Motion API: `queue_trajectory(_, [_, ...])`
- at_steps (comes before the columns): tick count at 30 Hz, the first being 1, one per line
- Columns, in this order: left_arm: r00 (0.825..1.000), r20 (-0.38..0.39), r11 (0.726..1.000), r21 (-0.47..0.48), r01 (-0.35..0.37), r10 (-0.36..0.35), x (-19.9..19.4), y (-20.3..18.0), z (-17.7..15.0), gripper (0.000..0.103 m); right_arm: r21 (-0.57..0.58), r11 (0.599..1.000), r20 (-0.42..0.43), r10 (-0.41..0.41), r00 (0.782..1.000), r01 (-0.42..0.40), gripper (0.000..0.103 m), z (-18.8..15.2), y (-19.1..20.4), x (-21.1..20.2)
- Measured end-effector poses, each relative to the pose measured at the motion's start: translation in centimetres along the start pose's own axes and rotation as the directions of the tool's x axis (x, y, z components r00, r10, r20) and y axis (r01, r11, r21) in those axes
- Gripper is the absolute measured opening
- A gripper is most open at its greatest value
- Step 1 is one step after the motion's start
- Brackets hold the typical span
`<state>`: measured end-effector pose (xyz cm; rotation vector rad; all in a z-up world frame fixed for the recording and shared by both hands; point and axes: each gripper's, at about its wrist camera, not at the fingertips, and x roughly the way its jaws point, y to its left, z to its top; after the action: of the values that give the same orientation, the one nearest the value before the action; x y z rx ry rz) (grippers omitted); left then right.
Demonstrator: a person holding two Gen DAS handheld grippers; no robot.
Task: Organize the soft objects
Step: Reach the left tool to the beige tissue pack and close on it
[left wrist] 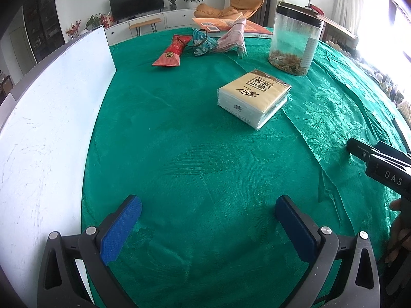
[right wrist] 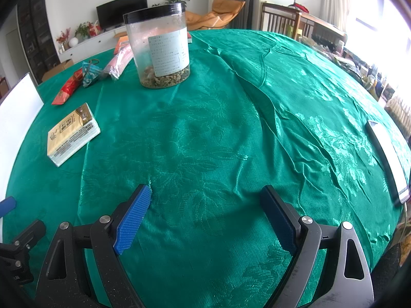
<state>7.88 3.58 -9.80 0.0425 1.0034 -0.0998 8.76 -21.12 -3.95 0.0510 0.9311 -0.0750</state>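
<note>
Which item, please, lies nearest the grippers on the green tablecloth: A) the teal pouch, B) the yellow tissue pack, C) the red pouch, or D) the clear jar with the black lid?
B: in both wrist views the yellow tissue pack lies alone in the middle of the cloth, while the jar, red pouch and teal pouch sit farther back.

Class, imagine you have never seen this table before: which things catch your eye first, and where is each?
The bright green tablecloth fills both views. A tall clear jar with a black lid stands toward the far side, and a yellow tissue pack lies flat near the middle. Both grippers, left and right, hang open and empty in front.
</note>
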Motion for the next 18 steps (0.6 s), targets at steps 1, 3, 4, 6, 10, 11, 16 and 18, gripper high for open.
queue_trajectory(1, [1.0, -0.012, 1.0, -0.003, 0.022, -0.022, 0.0, -0.3, 0.3, 0.103, 0.0, 1.0, 0.0, 0.0, 1.0, 0.0, 0.09, 0.0, 0.0, 0.0])
queue_trajectory(3, [0.995, -0.019, 0.995, -0.008, 0.097, -0.097, 0.0, -0.9, 1.2, 0.103, 0.0, 1.0, 0.0, 0.0, 1.0, 0.0, 0.09, 0.0, 0.0, 0.0])
queue_trajectory(4, [0.994, -0.019, 0.994, -0.012, 0.11, -0.11, 0.0, -1.2, 1.8, 0.103, 0.0, 1.0, 0.0, 0.0, 1.0, 0.0, 0.09, 0.0, 0.0, 0.0])
queue_trajectory(6, [0.993, -0.01, 0.993, -0.01, 0.114, -0.114, 0.0, -2.0, 3.4, 0.103, -0.001, 1.0, 0.0, 0.0, 1.0, 0.0, 0.09, 0.0, 0.0, 0.0])
queue_trajectory(10, [0.996, -0.045, 0.996, 0.041, 0.084, -0.082, 1.9, -3.5, 6.8, 0.103, -0.001, 1.0, 0.0, 0.0, 1.0, 0.0, 0.09, 0.0, 0.0, 0.0])
queue_trajectory(11, [0.996, -0.053, 0.995, 0.063, 0.081, -0.078, 2.5, -3.9, 7.5, 0.103, -0.001, 1.0, 0.0, 0.0, 1.0, 0.0, 0.09, 0.0, 0.0, 0.0])
queue_trajectory(16, [0.998, -0.065, 0.984, 0.178, 0.033, -0.022, 5.2, -5.6, 10.6, 0.103, 0.0, 1.0, 0.0, 0.0, 1.0, 0.0, 0.09, 0.0, 0.0, 0.1])
queue_trajectory(18, [0.995, -0.08, 0.983, 0.17, 0.07, -0.056, 6.0, -5.6, 11.3, 0.103, 0.0, 1.0, 0.0, 0.0, 1.0, 0.0, 0.09, 0.0, 0.0, 0.1])
